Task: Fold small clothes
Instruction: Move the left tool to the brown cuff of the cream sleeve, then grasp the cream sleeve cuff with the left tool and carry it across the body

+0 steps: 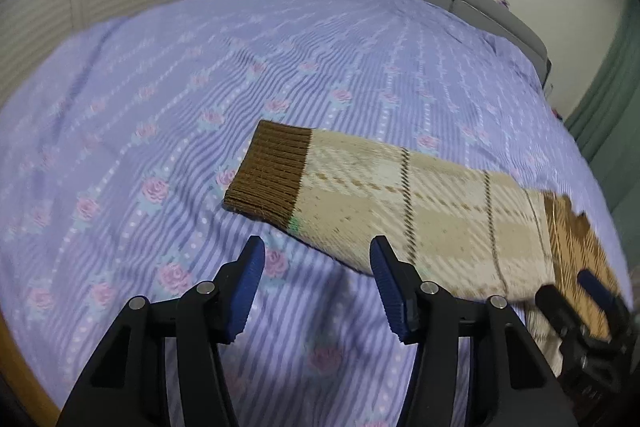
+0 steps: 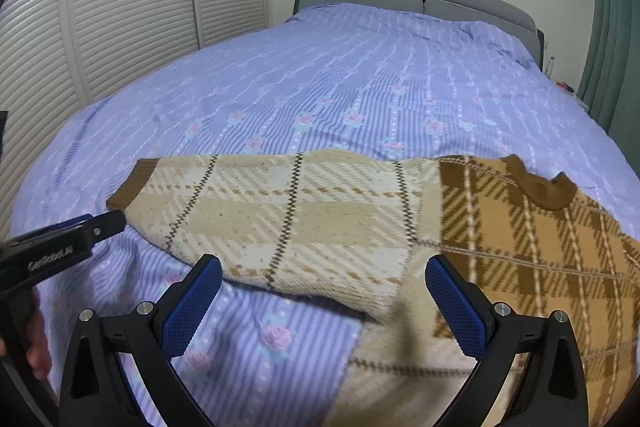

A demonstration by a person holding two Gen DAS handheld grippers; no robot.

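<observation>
Barely started, by the looks of it: the tan-and-cream plaid knit sweater (image 2: pixel 400 227) is laid on the lilac rose-print bed cover (image 2: pixel 320 75), one cream sleeve (image 1: pixel 400 199) stretched sideways, nothing visibly folded. Left gripper (image 1: pixel 318 287) and right gripper (image 2: pixel 324 303) fingers are parted, nothing gripped.

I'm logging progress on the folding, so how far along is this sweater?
Barely started. Done: the plaid sweater lies flat on the bedspread, its cream sleeve stretched sideways, not yet folded in. In hand: nothing; the left gripper hangs open near the brown cuff, and the right gripper is open over the sleeve's inner end. Left: all the folds.
</observation>
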